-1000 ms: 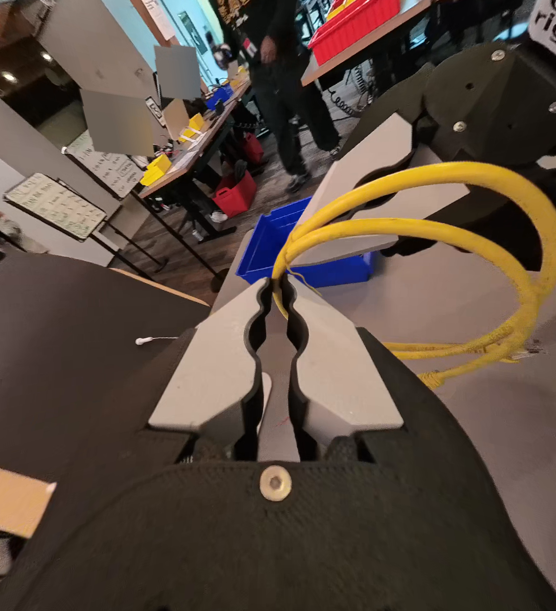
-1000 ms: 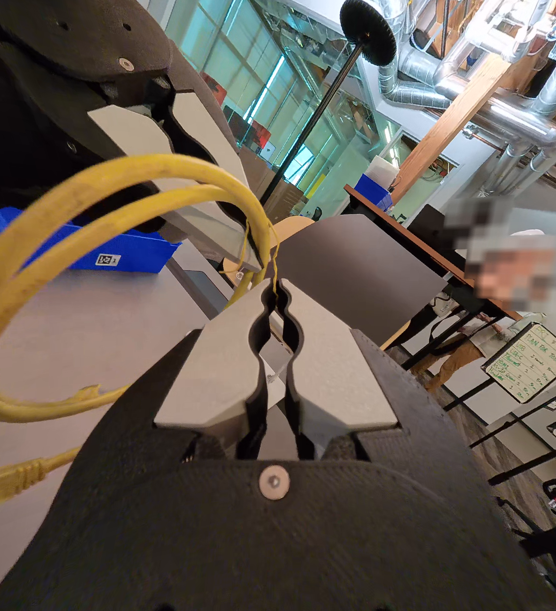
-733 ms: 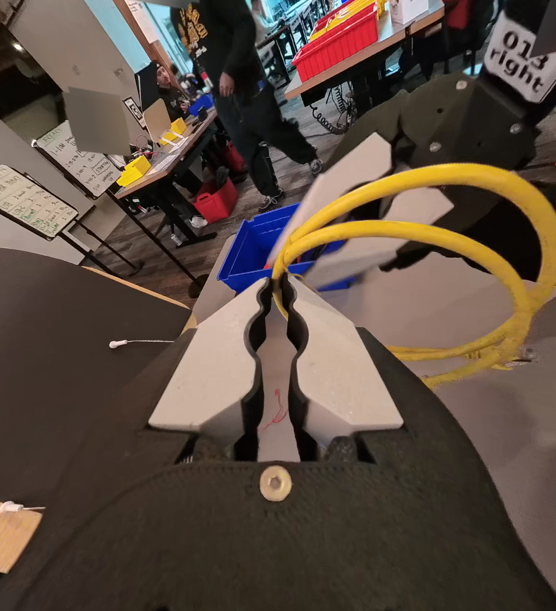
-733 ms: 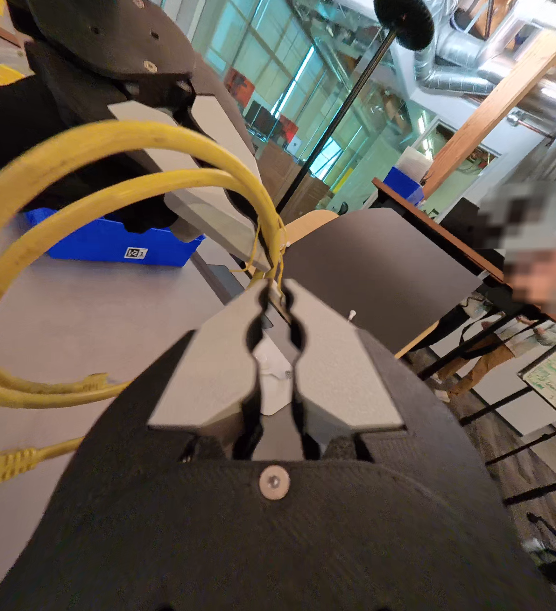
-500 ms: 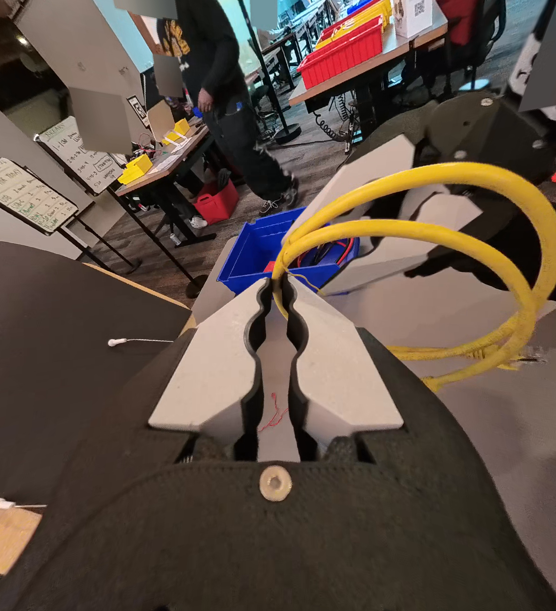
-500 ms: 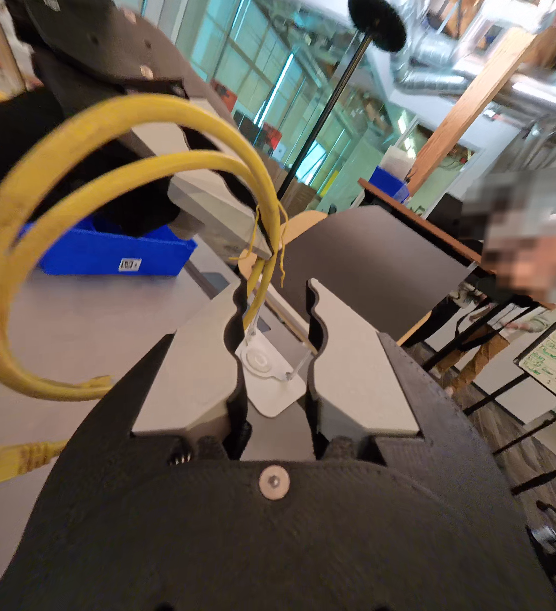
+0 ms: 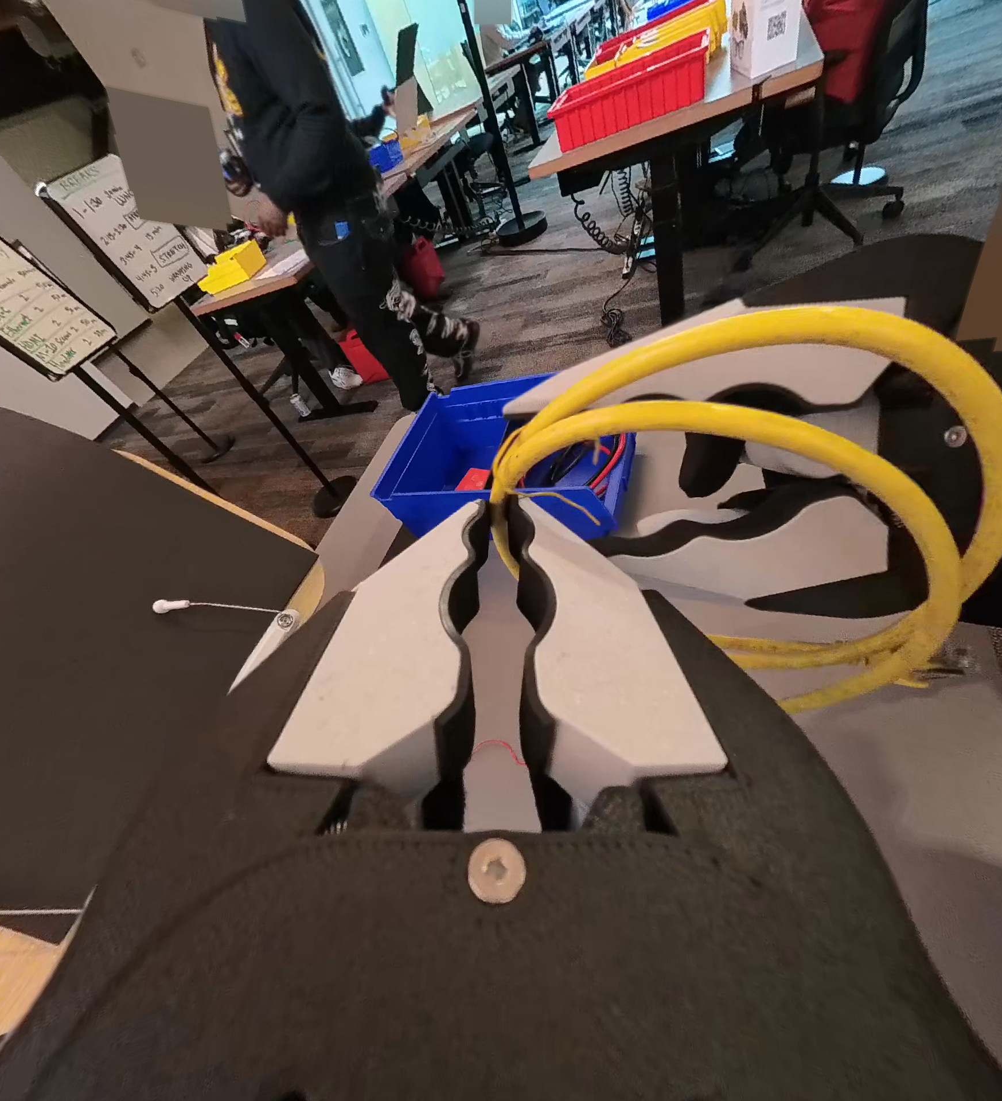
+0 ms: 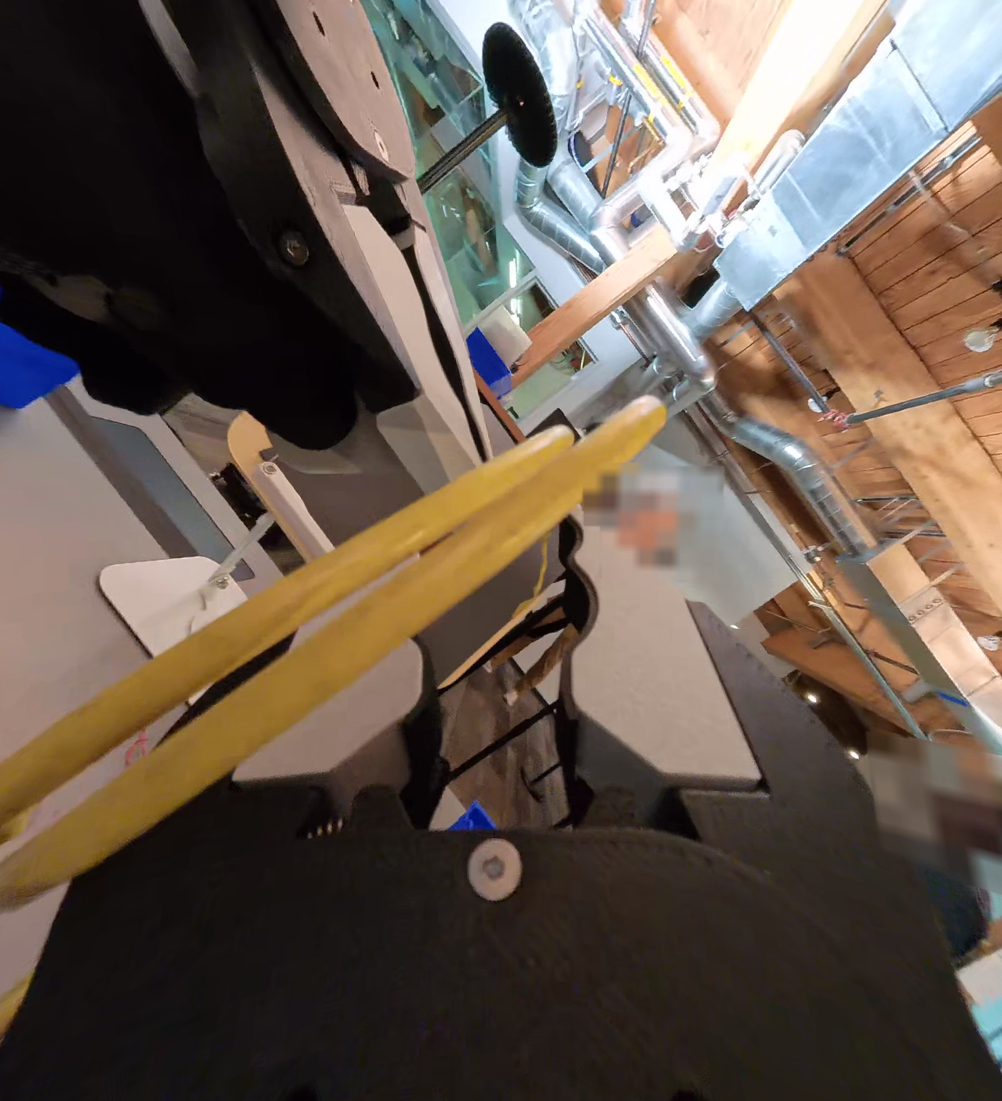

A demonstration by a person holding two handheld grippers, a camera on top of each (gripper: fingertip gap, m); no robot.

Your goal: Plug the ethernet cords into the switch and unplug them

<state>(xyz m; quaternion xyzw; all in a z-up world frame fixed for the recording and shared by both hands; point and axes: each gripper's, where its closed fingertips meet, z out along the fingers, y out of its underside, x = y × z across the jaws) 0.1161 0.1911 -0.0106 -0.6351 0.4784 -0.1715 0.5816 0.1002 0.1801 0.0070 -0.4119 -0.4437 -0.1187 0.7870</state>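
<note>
Grey tabletop (image 7: 903,834) lay under both tools, and only the left wrist view showed the blue bin (image 7: 456,476) at its far edge, the whiteboards on stands and a person in dark clothes walking the floor beyond; the right wrist view tilted up to ceiling ducts and timber instead. Left gripper (image 7: 497,515) was pinched nearly closed at its tips on the yellow ethernet cords (image 7: 844,441), whose two loops arched right and ran down onto the table. Right gripper (image 8: 504,596) stood spread wide, gripping nothing, the cords (image 8: 307,619) crossing over its left finger.
</note>
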